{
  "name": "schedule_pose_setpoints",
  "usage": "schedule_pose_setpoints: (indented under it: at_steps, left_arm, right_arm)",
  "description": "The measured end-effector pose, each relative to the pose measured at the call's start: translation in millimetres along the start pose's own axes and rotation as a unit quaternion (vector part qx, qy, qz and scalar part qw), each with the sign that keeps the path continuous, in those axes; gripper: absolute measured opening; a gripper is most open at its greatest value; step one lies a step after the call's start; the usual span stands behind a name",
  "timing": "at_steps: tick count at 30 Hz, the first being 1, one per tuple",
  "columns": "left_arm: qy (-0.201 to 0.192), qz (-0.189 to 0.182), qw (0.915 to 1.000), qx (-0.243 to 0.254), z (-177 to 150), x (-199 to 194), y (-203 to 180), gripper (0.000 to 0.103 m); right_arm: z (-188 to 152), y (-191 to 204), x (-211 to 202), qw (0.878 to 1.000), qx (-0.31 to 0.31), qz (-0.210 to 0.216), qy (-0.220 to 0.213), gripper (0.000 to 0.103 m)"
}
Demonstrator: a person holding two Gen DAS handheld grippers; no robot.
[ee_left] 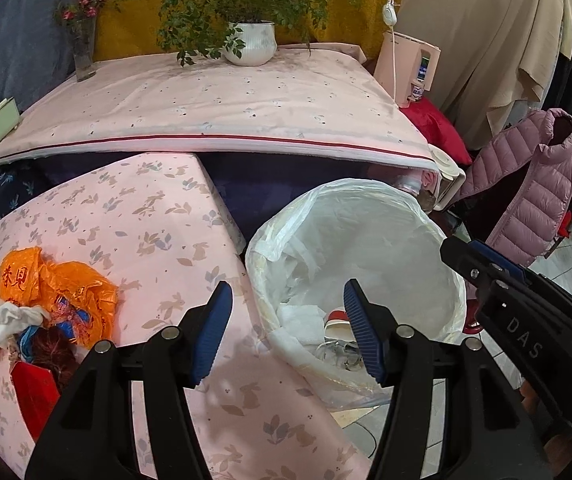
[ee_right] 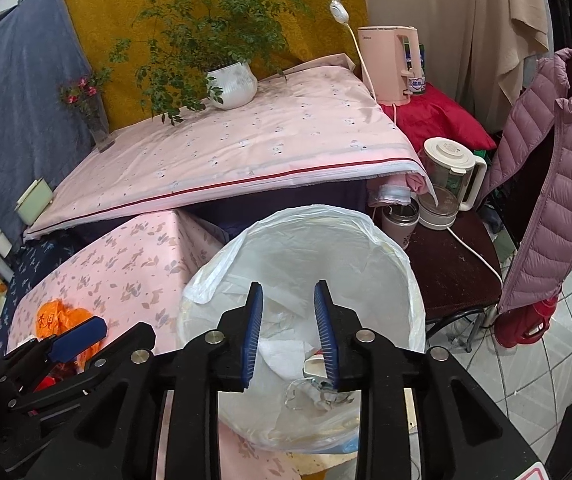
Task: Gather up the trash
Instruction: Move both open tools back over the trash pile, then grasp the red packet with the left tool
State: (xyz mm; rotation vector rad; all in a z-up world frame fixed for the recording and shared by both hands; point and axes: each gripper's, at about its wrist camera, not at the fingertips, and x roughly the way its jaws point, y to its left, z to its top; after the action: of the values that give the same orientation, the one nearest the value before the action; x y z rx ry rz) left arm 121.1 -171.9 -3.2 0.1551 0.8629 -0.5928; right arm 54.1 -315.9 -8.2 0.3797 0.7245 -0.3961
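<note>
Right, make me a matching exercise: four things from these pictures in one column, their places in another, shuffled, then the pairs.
1. orange bag
2. plant pot
3. pink kettle
4. puffer vest

A. on the red cloth
B. hanging at the right, above the floor
C. on the rabbit-print cloth, left of the bin
D. at the back of the upper pink cloth

Pairs: 1-C, 2-D, 3-A, 4-B

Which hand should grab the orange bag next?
Probably the left. The left gripper is open and empty, next to the orange bag on the pink cloth. The right gripper, also empty, hangs over the trash bin, farther away.
</note>
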Motion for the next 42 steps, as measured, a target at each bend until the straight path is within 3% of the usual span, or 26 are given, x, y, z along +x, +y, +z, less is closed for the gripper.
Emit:
schedule_pose_setpoints:
  at_steps: [13,25,28,33,42]
  left_arm:
    - [-0.014,0.031,0.9978,-0.057,-16,-32,54,0.061]
    - [-0.024,0.105,0.9896,-0.096,-48,-69,125,0.071]
    - [-0.023,0.127,0.9867,-0.100,-64,-76,145,0.078]
    - [-0.001,0.139,0.9822,-0.126,-91,-74,179,0.080]
    - [0.045,0.122,0.9785,-0.160,-126,-49,211,0.078]
  right_arm:
    - [-12,53,-12,0.999,-0.043,0.020,0.004,0.034]
    - [-36,113,-15,0.994,-0.096,0.050,0.029,0.036]
    - [-44,127,-15,0.992,-0.108,0.058,0.036,0.037]
    - [-60,149,-11,0.989,-0.122,0.071,0.051,0.037]
    - [-92,182,3,0.981,-0.147,0.087,0.088,0.038]
